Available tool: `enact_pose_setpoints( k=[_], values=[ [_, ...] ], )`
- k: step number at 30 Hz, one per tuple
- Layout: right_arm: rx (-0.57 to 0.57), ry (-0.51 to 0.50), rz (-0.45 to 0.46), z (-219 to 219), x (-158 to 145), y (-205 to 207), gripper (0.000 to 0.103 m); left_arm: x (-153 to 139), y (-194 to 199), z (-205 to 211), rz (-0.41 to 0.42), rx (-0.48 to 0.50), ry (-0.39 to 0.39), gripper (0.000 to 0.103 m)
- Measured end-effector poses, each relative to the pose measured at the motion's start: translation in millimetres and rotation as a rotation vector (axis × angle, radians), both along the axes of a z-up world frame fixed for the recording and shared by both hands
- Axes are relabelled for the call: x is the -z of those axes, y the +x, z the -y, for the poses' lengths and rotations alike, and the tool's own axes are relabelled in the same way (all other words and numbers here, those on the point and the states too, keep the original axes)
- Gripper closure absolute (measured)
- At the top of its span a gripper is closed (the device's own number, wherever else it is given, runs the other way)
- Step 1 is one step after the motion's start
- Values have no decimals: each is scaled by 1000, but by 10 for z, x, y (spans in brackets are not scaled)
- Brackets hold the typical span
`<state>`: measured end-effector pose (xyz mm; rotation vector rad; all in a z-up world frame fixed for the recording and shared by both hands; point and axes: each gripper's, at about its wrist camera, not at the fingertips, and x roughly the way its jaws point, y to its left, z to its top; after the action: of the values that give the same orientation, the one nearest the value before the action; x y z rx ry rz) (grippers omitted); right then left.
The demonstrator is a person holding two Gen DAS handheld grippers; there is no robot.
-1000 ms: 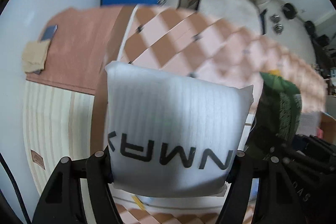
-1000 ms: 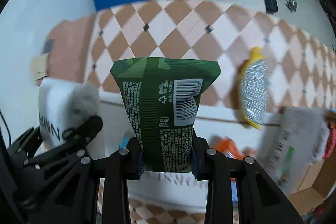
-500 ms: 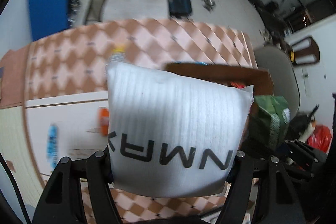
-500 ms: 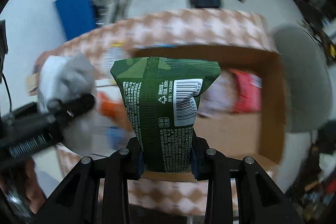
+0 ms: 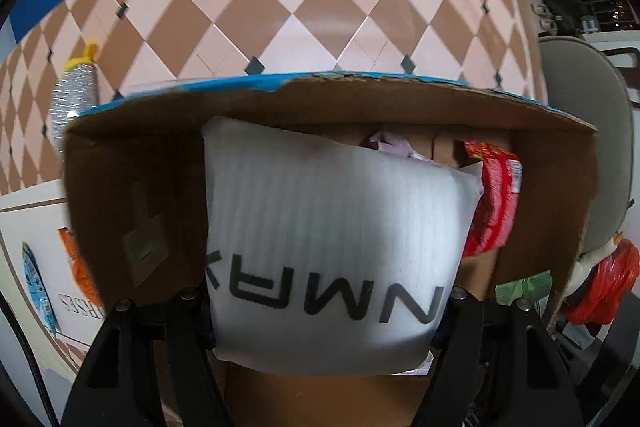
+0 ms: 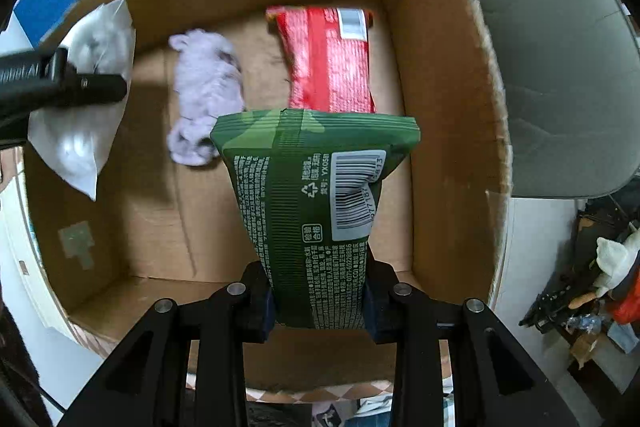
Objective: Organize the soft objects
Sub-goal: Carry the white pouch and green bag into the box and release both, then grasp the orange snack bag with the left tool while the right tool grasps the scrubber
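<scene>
My left gripper (image 5: pixel 326 301) is shut on a white foam pouch (image 5: pixel 332 227) with black letters and holds it over the left part of an open cardboard box (image 5: pixel 132 167). My right gripper (image 6: pixel 318 301) is shut on a green snack packet (image 6: pixel 308 203) and holds it above the box (image 6: pixel 444 115), near its right side. On the box floor lie a lilac soft toy (image 6: pixel 204 91) and a red snack packet (image 6: pixel 328 59). The white pouch (image 6: pixel 84 131) and the left gripper's finger also show at the left of the right wrist view. The red packet (image 5: pixel 496 203) shows beside the pouch.
The box stands on a table with a pink and brown diamond pattern (image 5: pixel 304 7). A silver and yellow scourer (image 5: pixel 74 99) lies left of the box. An orange packet (image 5: pixel 82 267) lies on a white sheet. A grey chair (image 6: pixel 560 67) stands to the right.
Both grippers have swung right from the table's middle to over the cardboard box, each still holding its item. The box interior now fills both views.
</scene>
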<state>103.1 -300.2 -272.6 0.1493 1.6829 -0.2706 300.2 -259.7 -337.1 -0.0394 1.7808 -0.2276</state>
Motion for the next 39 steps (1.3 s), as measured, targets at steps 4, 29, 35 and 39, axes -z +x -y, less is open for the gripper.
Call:
enact_pose_setpoints(
  k=[4,29,35,39],
  values=[
    [-9,-6,-24,93,84,-27,68,171,85,35,-20,-11,30,33],
    [34,4,80,-77,-246,-45,0,-801,-632,-442,241,17,40,1],
    [57,2,139,-164,-424,-115,0,-931,-892,-332,287,39,2,1],
    [72,7,188,-249,-723,-182,0,-1095,-923,-372,312,29,-37,1]
  ],
)
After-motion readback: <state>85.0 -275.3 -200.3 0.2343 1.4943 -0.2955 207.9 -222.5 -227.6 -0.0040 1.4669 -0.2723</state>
